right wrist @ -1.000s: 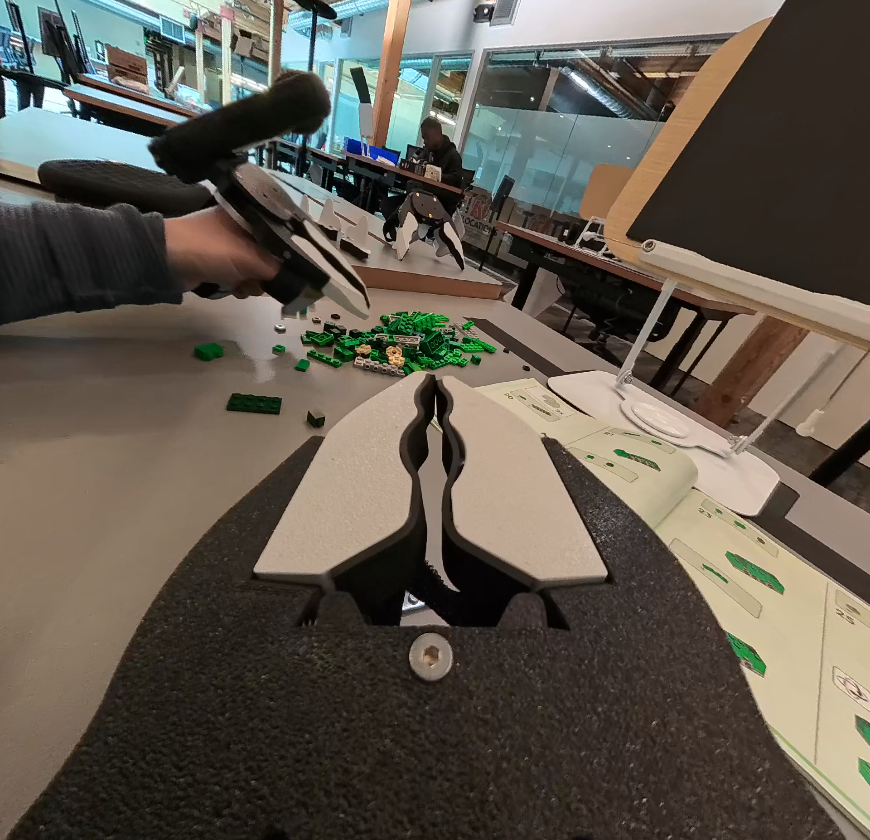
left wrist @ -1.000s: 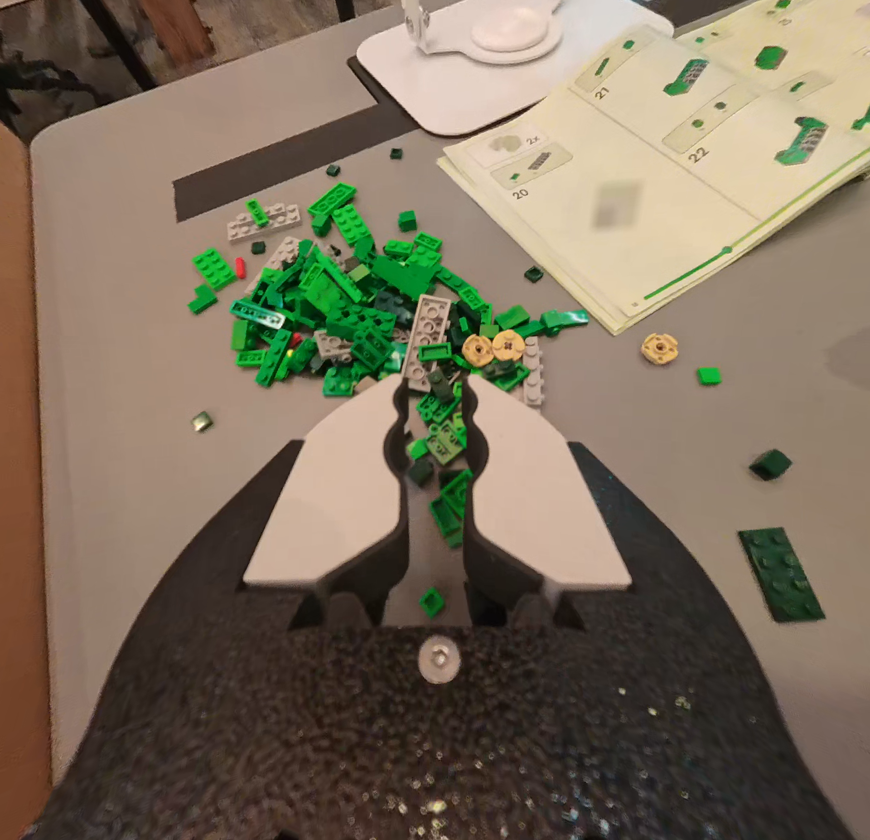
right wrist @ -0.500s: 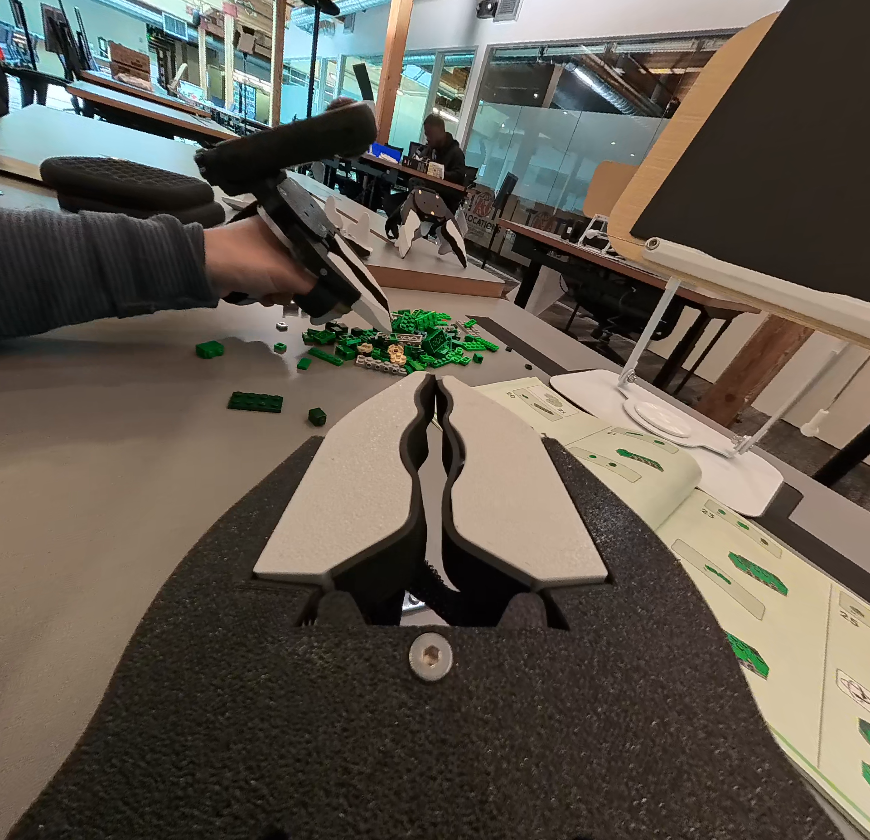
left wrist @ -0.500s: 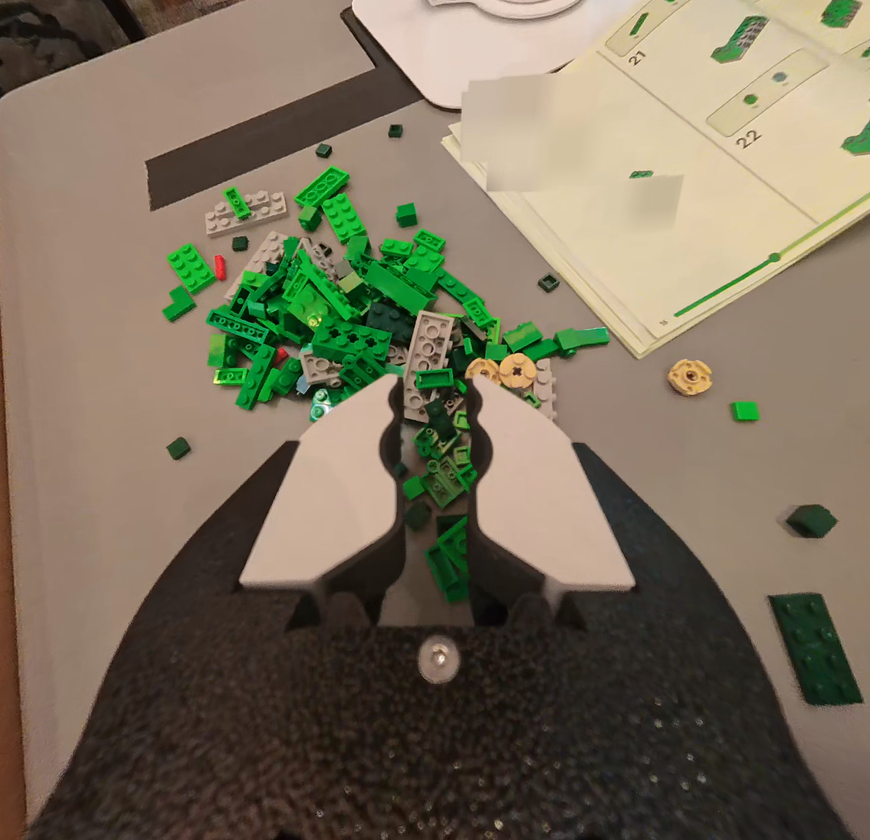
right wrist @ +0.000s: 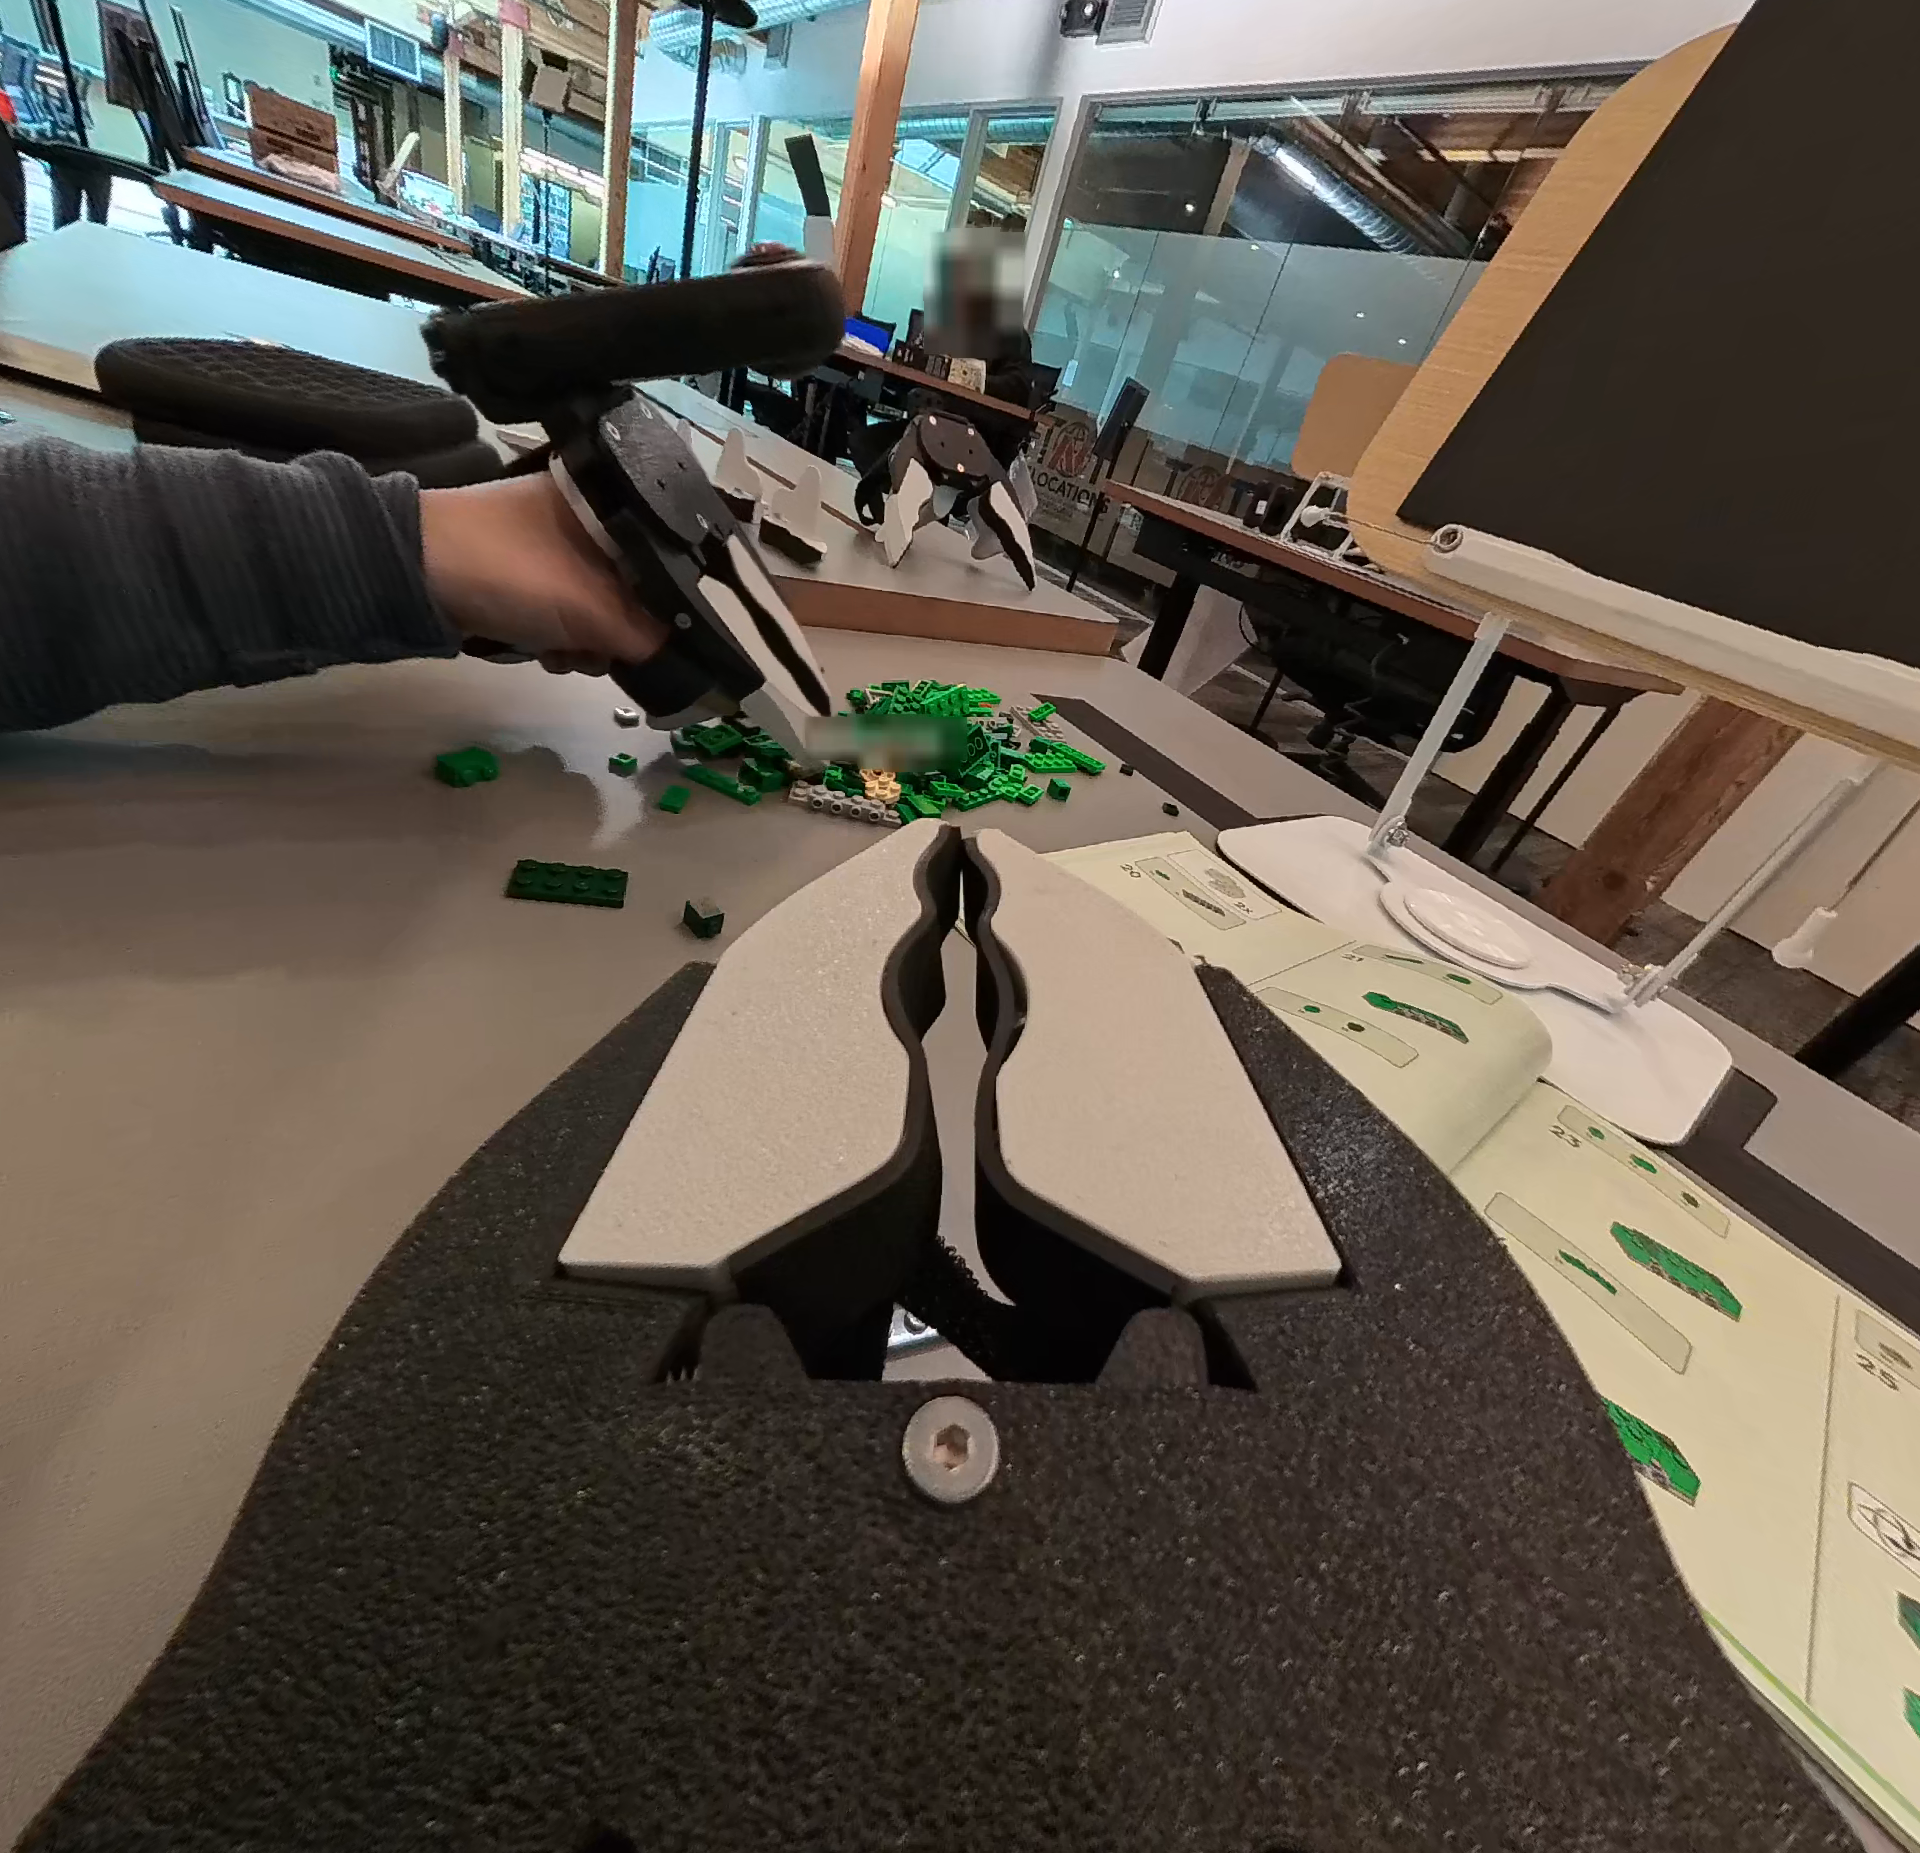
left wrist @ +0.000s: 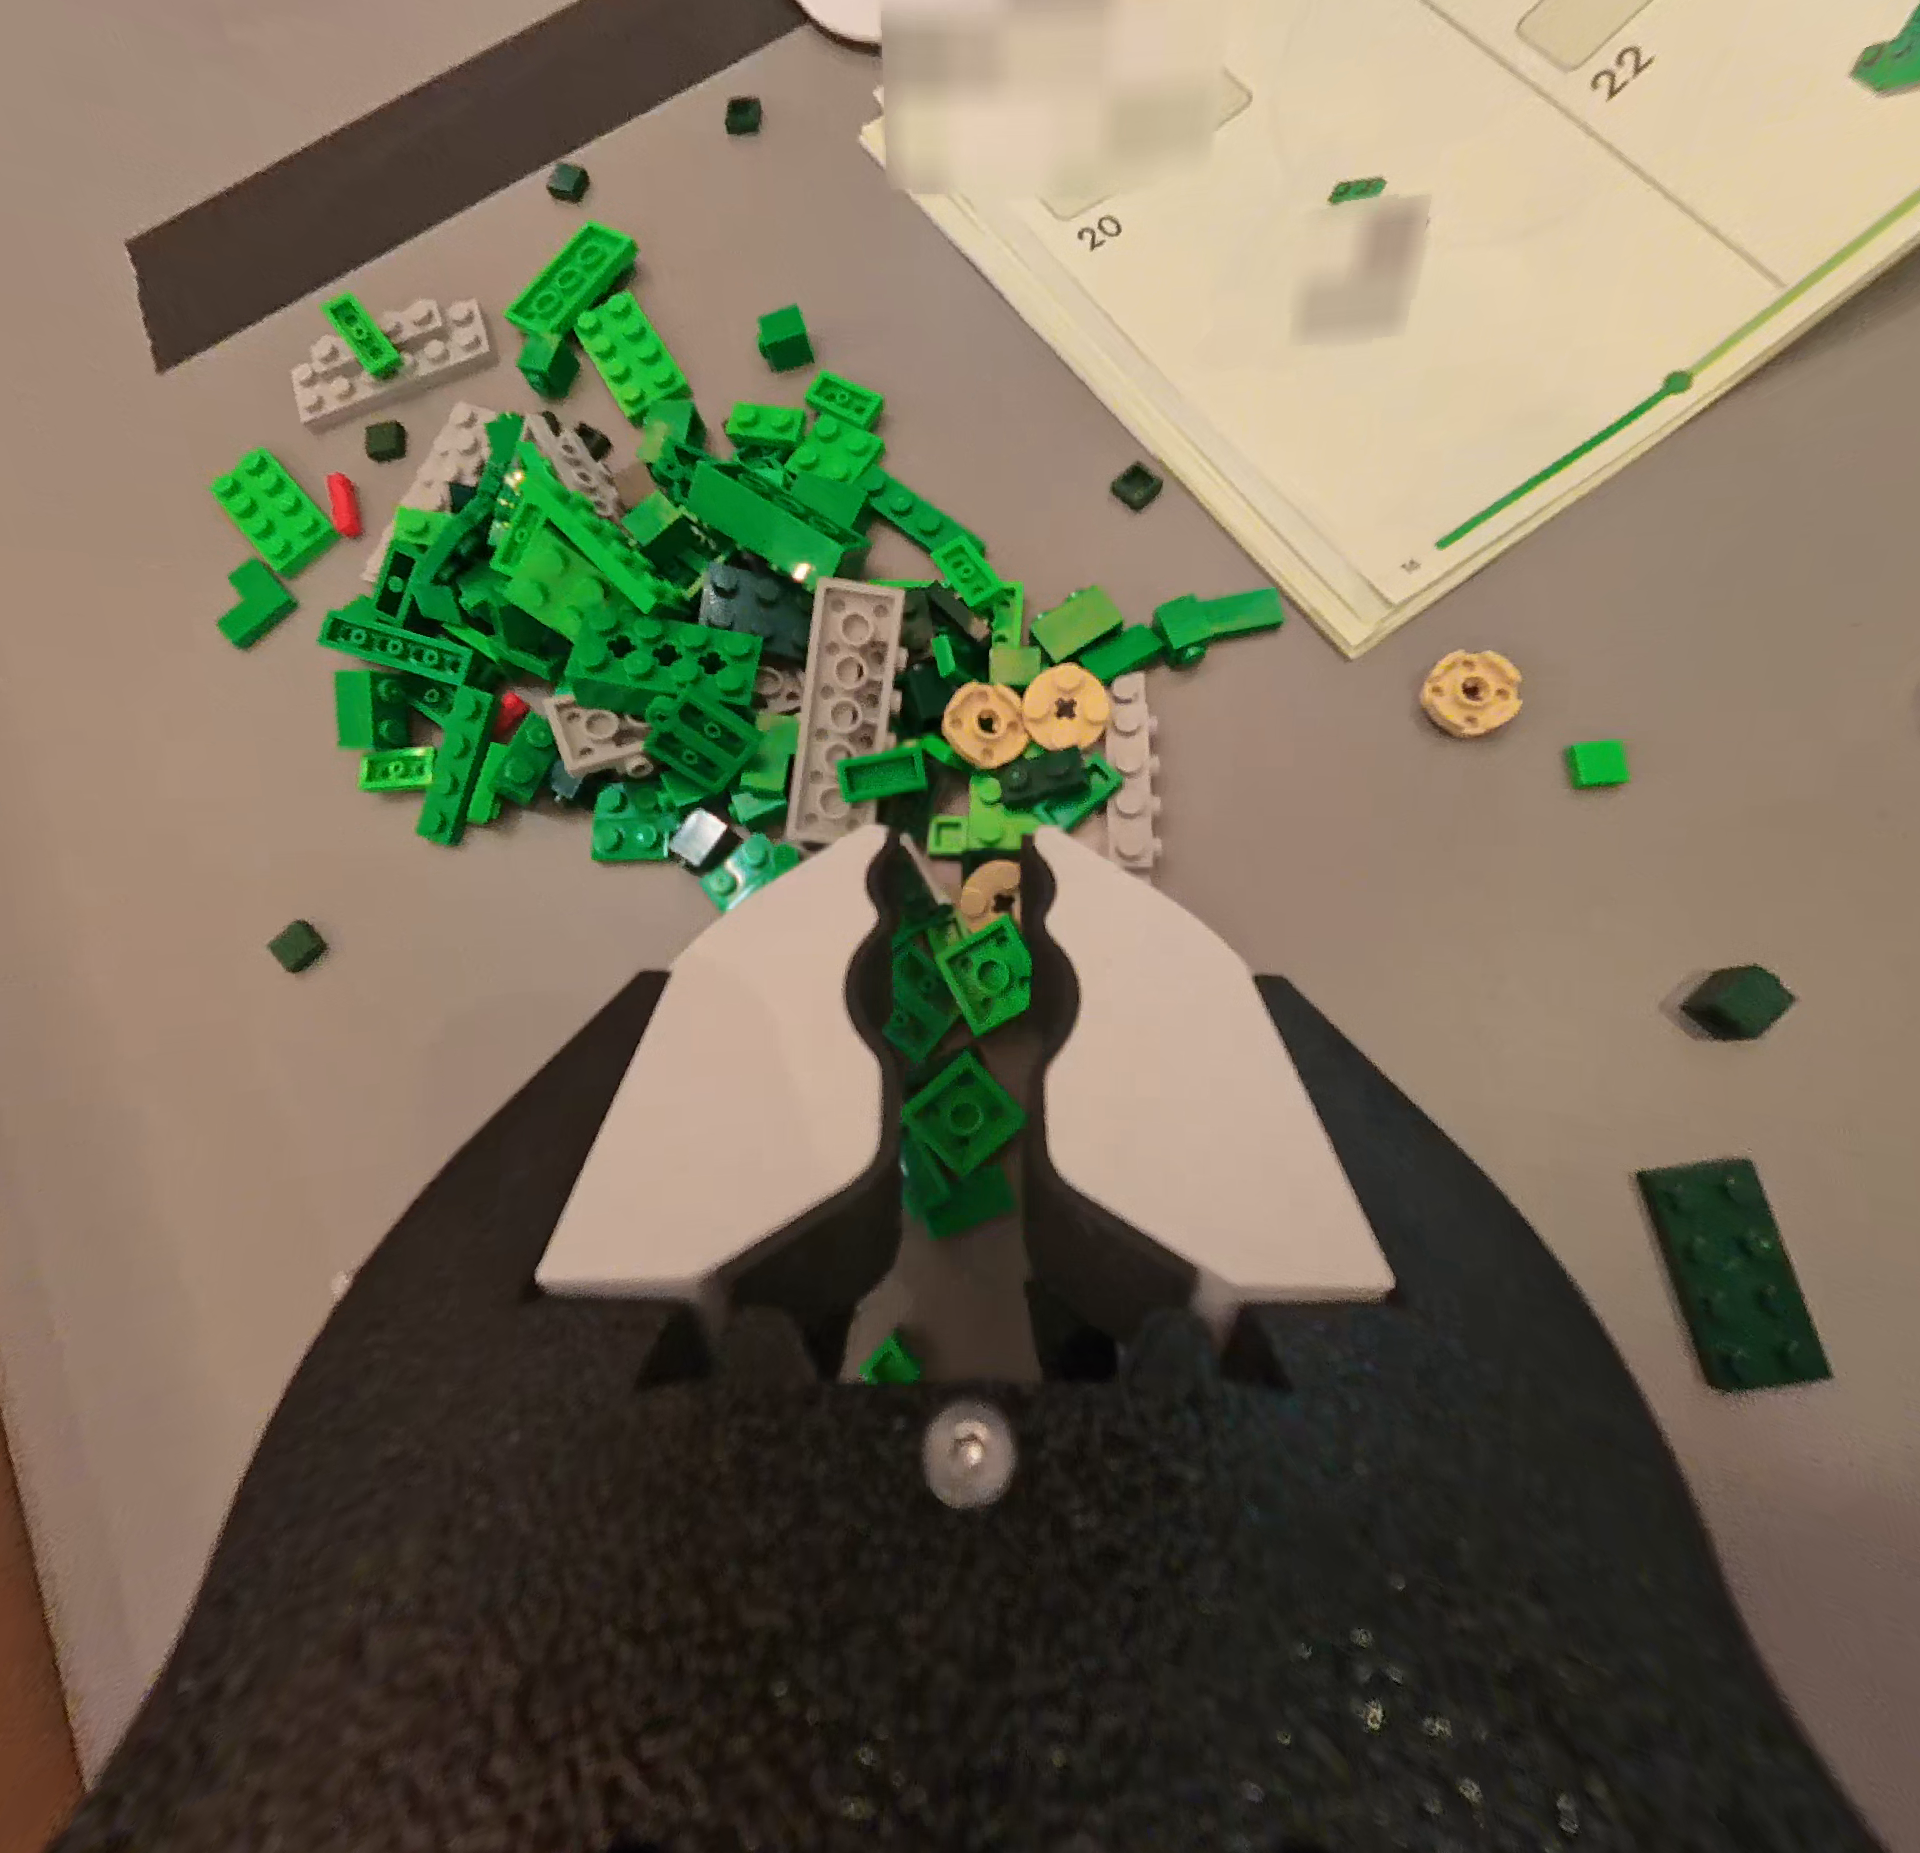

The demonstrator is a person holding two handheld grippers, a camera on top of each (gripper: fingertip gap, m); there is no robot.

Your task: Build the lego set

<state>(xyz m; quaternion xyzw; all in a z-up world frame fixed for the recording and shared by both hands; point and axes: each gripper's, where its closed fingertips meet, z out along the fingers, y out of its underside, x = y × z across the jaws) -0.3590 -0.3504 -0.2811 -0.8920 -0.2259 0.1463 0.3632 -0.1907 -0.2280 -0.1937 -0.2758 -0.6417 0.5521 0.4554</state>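
- I am at a grey table [left wrist: 156, 1128] in an open workshop with wooden posts and glass partitions behind.
- A pile of lego pieces [left wrist: 665, 619], mostly green with some grey plates, lies in the middle of the table; it also shows farther off in the right wrist view [right wrist: 914, 754].
- My left gripper [left wrist: 956, 847] is at the pile's near edge, its fingers parted with small green plates and a tan round piece [left wrist: 992, 894] in the gap; I grasp nothing.
- In the right wrist view, my left hand [right wrist: 520, 577] holds that gripper tilted down, tips at the pile.
- My right gripper [right wrist: 961, 842] hovers above the table well apart from the pile, fingers nearly pressed together and empty.
- The open instruction booklet [left wrist: 1455, 276] lies right of the pile, beside a white stand base [right wrist: 1475, 972].
- A dark green plate [left wrist: 1730, 1273], a dark green slope piece [left wrist: 1735, 998] and a loose tan round piece [left wrist: 1470, 694] lie apart on the right.
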